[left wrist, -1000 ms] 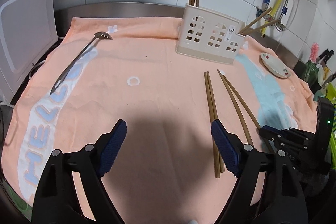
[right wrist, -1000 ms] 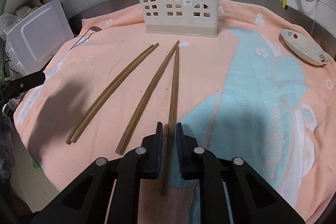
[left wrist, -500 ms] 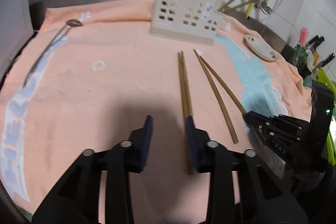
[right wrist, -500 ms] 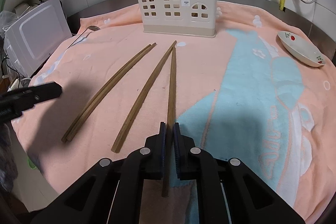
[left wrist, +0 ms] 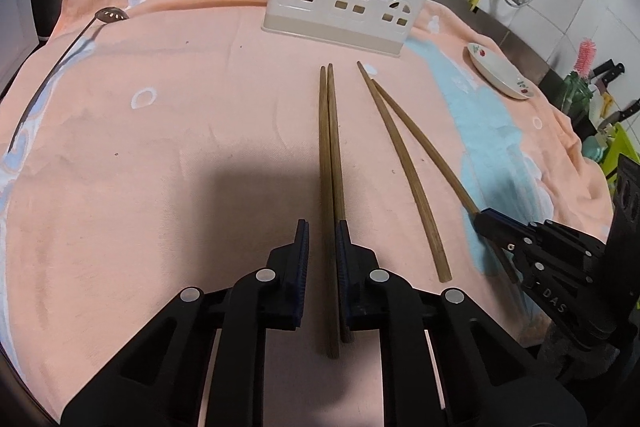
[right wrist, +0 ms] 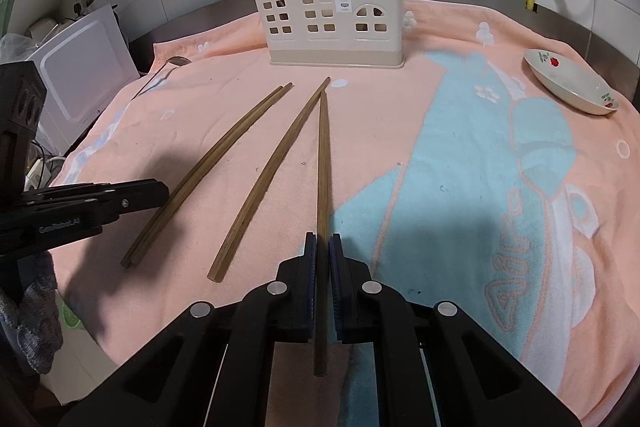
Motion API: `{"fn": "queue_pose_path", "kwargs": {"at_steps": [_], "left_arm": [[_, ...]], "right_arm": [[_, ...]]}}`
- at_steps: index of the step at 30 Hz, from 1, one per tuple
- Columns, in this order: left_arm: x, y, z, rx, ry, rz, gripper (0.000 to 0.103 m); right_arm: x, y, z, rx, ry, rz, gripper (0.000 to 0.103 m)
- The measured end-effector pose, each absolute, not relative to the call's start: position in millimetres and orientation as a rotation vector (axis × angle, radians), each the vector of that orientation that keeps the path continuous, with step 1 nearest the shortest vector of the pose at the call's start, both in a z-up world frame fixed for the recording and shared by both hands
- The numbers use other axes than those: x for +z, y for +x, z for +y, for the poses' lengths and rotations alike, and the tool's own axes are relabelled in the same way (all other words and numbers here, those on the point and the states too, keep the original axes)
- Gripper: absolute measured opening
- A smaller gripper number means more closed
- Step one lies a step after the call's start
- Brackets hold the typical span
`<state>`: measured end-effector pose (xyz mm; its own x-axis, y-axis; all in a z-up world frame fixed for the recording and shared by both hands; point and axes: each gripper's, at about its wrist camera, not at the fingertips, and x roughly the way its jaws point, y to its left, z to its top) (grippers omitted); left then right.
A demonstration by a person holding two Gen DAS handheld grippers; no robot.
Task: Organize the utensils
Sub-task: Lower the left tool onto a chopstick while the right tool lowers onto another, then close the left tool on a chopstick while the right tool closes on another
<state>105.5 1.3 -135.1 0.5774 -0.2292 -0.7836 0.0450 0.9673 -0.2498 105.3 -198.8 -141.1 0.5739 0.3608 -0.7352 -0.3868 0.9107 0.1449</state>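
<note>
An orange towel point(left wrist: 200, 131) with a pale blue figure is spread over most of both frames, and a cream utensil holder point(right wrist: 334, 23) with window-shaped cutouts is stood on it at upper centre, several chopsticks being held upright in its compartments. The left gripper point(left wrist: 322, 247) is seen low at bottom centre of the left wrist view, held close over the towel and aimed at the holder; its jaws are narrowed to a small gap around a pair of chopsticks point(left wrist: 330, 155) lying side by side, though firm contact cannot be told. The right gripper point(right wrist: 323, 259) is posed likewise at bottom centre of its own view, its jaws pressed closed on a single chopstick point(right wrist: 322, 163). A loose chopstick point(right wrist: 272, 171) is lain just left of it, their far tips nearly touching. A small dish point(right wrist: 570, 83) is placed at the right edge, and a slotted spoon point(left wrist: 60, 59) at the upper left.
</note>
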Motion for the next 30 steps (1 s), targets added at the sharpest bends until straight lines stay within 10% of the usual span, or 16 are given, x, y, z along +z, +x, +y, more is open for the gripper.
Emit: {"fn": "queue_pose_path", "kwargs": {"at_steps": [30], "left_arm": [[-141.2, 113.7, -9.0, -0.117, -0.149, 0.949, 0.010]], "right_arm": [[-143.5, 104.8, -201.9, 0.438, -0.018, 0.862, 0.007]]}}
